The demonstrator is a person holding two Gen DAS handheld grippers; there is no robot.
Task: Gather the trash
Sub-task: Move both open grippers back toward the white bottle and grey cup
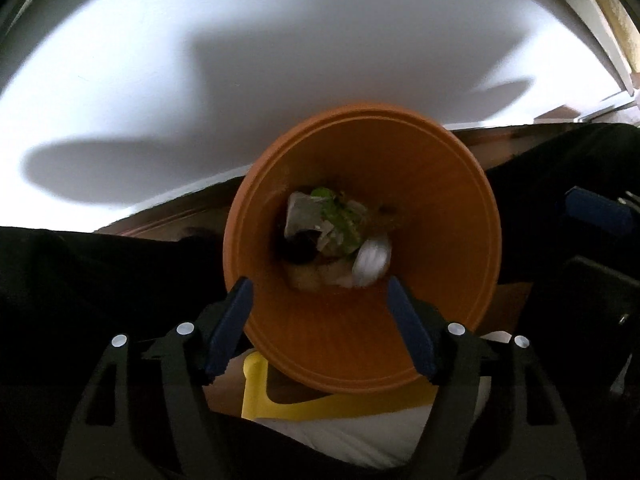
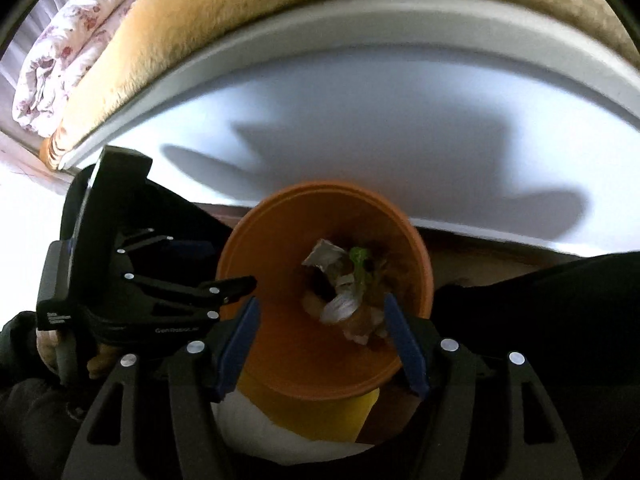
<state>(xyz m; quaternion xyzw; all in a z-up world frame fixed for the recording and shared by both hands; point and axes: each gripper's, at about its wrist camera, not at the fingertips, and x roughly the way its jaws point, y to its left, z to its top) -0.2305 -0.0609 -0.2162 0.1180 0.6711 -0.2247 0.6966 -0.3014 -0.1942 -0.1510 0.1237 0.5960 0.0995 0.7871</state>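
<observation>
An orange bin [image 1: 352, 332] stands below both grippers, its mouth facing up. At its bottom lies the trash [image 1: 320, 224]: crumpled grey paper, a green scrap and a white crumpled piece [image 1: 372, 260]. My left gripper [image 1: 319, 280] points straight down over the bin's mouth, open, with nothing pressed between its blue pads. My right gripper [image 2: 321, 299] hangs over the same bin [image 2: 288, 344], also open; the trash [image 2: 340, 280] sits below it, between the fingertips' lines but untouched. In the right wrist view the left gripper's black body is at the left, by the bin's rim.
A white panel [image 1: 280, 60] rises behind the bin, with a beige fleecy blanket [image 2: 240, 12] and a floral quilt [image 2: 68, 60] above it. A yellow object [image 1: 264, 396] and something white [image 2: 260, 428] lie under the bin. The person's black clothing [image 1: 100, 280] flanks it on both sides.
</observation>
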